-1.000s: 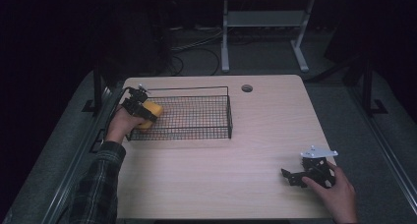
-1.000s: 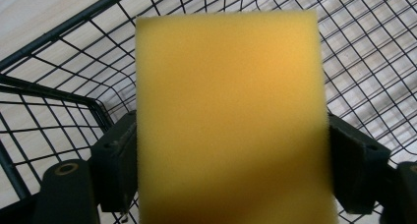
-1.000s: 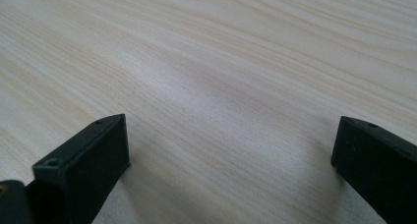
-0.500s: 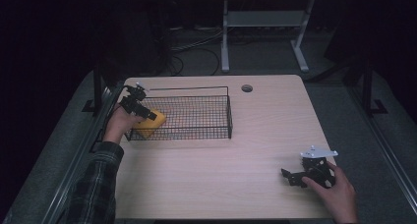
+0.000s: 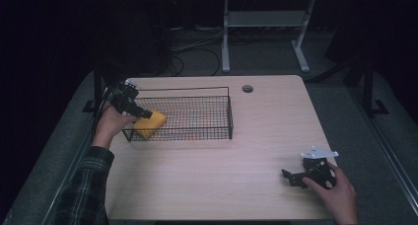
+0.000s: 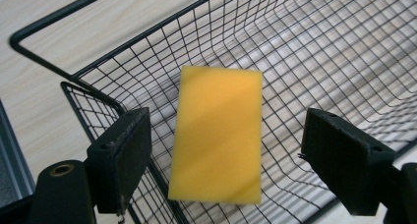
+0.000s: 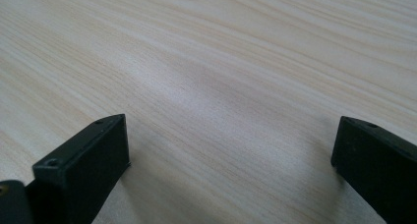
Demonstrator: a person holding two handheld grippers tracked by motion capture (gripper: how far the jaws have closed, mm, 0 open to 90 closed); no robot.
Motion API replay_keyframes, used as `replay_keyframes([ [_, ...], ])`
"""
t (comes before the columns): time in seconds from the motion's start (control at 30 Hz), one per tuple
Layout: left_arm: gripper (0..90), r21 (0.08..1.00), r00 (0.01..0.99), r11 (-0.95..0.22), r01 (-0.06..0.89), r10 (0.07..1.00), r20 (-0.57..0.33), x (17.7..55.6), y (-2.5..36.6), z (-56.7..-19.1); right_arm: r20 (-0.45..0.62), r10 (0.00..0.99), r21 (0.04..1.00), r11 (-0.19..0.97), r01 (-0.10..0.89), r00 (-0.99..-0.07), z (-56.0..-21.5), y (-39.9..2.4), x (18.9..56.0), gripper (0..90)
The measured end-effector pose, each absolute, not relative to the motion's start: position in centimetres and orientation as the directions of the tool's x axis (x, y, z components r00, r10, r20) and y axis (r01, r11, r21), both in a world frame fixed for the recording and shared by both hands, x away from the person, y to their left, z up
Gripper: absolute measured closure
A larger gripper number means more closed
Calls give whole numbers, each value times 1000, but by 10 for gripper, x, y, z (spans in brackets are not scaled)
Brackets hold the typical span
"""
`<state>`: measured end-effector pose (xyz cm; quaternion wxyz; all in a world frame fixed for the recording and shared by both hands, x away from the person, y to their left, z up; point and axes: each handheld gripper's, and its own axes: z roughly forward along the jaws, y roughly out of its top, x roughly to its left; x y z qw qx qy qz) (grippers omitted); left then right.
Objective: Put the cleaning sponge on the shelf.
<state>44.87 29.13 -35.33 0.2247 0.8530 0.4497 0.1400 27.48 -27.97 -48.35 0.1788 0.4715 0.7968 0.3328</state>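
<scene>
Since the earlier frames the yellow sponge (image 5: 149,123) has gone from the left hand-held gripper (image 5: 139,111), at the left end of the wire basket (image 5: 223,132), to the basket's mesh floor, and the gripper now stands over that end at centre left of the high view. In the left gripper view its jaws are wide apart with clear gaps on both sides of the sponge (image 6: 216,135), which lies flat below them, touching neither pad. Judgement: the placing step is done and the release is complete; the step in hand is withdrawal. The next move calls for lifting the gripper clear of the basket's left rim and end wall, which lie just beside the jaws, before travelling sideways. The right hand-held gripper (image 5: 301,177) rests at lower right on the counter (image 5: 207,185), jaws apart on nothing, bare wood between them in the right gripper view. Room: the basket's right portion is unoccupied, and a broad stretch of open counter lies between the basket and the right gripper. The counter's left edge runs close beside the basket.
</scene>
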Motion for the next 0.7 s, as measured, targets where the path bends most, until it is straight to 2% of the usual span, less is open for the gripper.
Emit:
replay_keyframes([
  [0.4, 190, 547, 573, -507, 666, 817, 61, 419, 293, -334, 28, 871, 699, 334, 632, -490, -484, -280, 275, 3],
  [0.7, 190, 554, 578, -513, 655, 813, 70, 399, 294, -334, 28, 871, 699, 333, 632, -490, -484, -280, 275, 3],
])
